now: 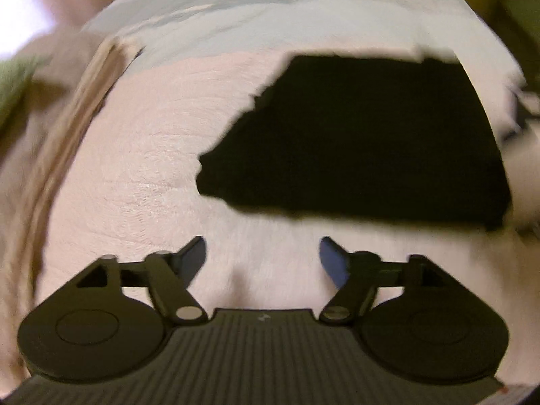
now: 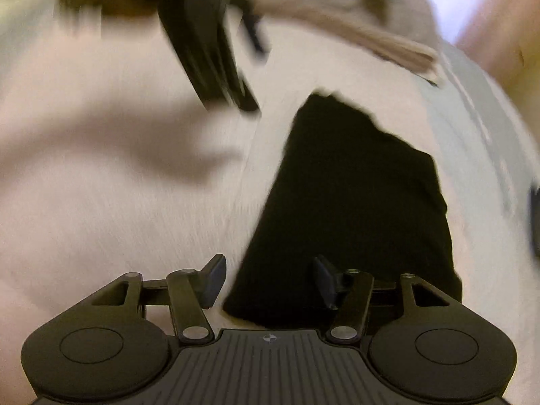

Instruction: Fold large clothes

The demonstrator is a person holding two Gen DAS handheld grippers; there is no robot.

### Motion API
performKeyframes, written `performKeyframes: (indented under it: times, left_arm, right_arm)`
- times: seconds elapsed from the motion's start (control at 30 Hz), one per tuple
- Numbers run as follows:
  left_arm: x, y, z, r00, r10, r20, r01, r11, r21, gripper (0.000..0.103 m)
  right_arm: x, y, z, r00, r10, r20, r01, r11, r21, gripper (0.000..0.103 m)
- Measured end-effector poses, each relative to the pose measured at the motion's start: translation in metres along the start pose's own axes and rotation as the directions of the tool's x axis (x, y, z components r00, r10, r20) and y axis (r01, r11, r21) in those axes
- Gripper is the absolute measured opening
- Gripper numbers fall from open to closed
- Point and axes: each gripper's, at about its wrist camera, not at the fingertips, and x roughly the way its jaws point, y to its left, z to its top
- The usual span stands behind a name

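Your jaws stand wide apart on both the left gripper (image 1: pixel 262 256) and the right gripper (image 2: pixel 269 280), holding nothing. The black garment (image 1: pixel 364 141) lies flat on the pale pink bedspread (image 1: pixel 141 155), centre-right in the left view; in the right view its long axis runs from the lower centre up toward the upper right. Close on a near corner with the right gripper, and lift both ends evenly so the fold lands square

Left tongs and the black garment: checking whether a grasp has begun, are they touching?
Apart. The left wrist view shows the open left tongs with pale bedding between their tips and the black garment.
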Motion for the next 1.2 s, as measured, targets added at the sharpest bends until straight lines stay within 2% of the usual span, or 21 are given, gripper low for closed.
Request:
performKeyframes:
  times: [0.07,0.13,0.23,0.27,0.33,0.4,0.47,0.53,0.6,0.7,0.8,0.83,0.87,0.9,0.97,1.0,1.03,1.1,1.2]
  left_arm:
    - [-0.002,-0.019,-0.020,1.000,0.001,0.017,-0.003,0.990,0.141,0.083]
    - [0.002,-0.037,-0.034,0.999,0.013,0.033,-0.021,0.966,0.257,0.085]
    - [0.010,-0.061,-0.047,0.997,0.031,0.077,-0.059,0.917,0.395,0.085]
    - [0.014,-0.068,-0.048,0.994,0.036,0.099,-0.077,0.896,0.438,0.085]
    - [0.020,-0.080,-0.047,0.988,0.058,0.140,-0.124,0.845,0.520,0.085]
    - [0.028,-0.086,-0.044,0.982,0.071,0.177,-0.163,0.794,0.586,0.086]
    - [0.036,-0.089,-0.038,0.973,0.081,0.214,-0.203,0.741,0.640,0.086]
    - [0.042,-0.086,-0.031,0.967,0.089,0.240,-0.232,0.700,0.676,0.086]
    - [0.050,-0.085,-0.021,0.962,0.090,0.260,-0.251,0.668,0.701,0.086]
    - [0.059,-0.084,-0.006,0.958,0.082,0.276,-0.264,0.635,0.726,0.083]
    - [0.066,-0.086,0.004,0.969,0.050,0.244,-0.222,0.614,0.757,0.064]
    - [0.068,-0.086,0.005,0.975,0.039,0.217,-0.196,0.606,0.771,0.044]
    - [0.070,-0.088,0.006,0.979,0.034,0.202,-0.181,0.602,0.777,0.041]
    - [0.069,-0.088,0.006,0.982,0.027,0.187,-0.165,0.613,0.773,0.037]
    - [0.067,-0.084,0.012,0.988,0.015,0.153,-0.125,0.661,0.740,0.031]
    - [0.064,-0.081,0.014,0.990,0.008,0.144,-0.110,0.683,0.722,0.030]
    - [0.061,-0.077,0.018,0.991,0.000,0.133,-0.094,0.706,0.702,0.029]
    - [0.057,-0.069,0.027,0.993,-0.019,0.115,-0.063,0.738,0.672,0.029]
    - [0.051,-0.064,0.037,0.995,-0.040,0.092,-0.029,0.760,0.649,0.029]
  right_arm:
    - [0.026,0.023,-0.002,0.993,-0.096,-0.066,0.086,0.988,-0.132,0.056]
    - [0.034,0.028,-0.006,0.988,-0.145,-0.049,0.136,0.979,-0.155,0.058]
    - [0.037,0.029,-0.009,0.988,-0.146,-0.053,0.135,0.976,-0.170,0.056]
    - [0.035,0.026,-0.009,0.989,-0.141,-0.052,0.130,0.977,-0.167,0.051]
    - [0.025,0.016,-0.012,0.992,-0.115,-0.050,0.107,0.985,-0.137,0.025]
    - [0.008,0.003,-0.011,0.996,-0.077,-0.039,0.073,0.992,-0.100,0.018]
    - [-0.013,-0.010,-0.009,0.999,-0.042,-0.022,0.040,0.996,-0.076,0.015]
    - [-0.029,-0.024,-0.009,1.000,-0.011,-0.008,0.010,0.998,-0.060,0.013]
    - [-0.044,-0.037,-0.011,1.000,0.020,-0.004,-0.020,0.999,-0.050,0.013]
    - [-0.057,-0.055,-0.018,0.998,0.068,-0.006,-0.068,0.997,-0.031,0.013]
    - [-0.060,-0.066,-0.026,0.996,0.090,-0.005,-0.090,0.995,-0.030,0.013]
    - [-0.058,-0.067,-0.029,0.995,0.099,-0.008,-0.099,0.995,-0.031,0.013]
    - [-0.061,-0.068,-0.031,0.994,0.106,-0.010,-0.106,0.994,-0.034,0.013]
    - [-0.060,-0.067,-0.033,0.994,0.112,-0.007,-0.112,0.993,-0.038,0.013]
    - [-0.062,-0.062,-0.035,0.995,0.099,0.001,-0.099,0.994,-0.049,0.016]
    - [-0.063,-0.057,-0.036,0.997,0.076,0.003,-0.076,0.995,-0.061,0.027]
    - [-0.064,-0.049,-0.037,0.999,0.031,0.005,-0.031,0.997,-0.076,0.048]
    - [-0.065,-0.034,-0.039,0.999,-0.034,0.027,0.037,0.995,-0.090,0.067]
    - [-0.062,-0.008,-0.038,0.996,-0.063,0.068,0.071,0.990,-0.120,0.069]
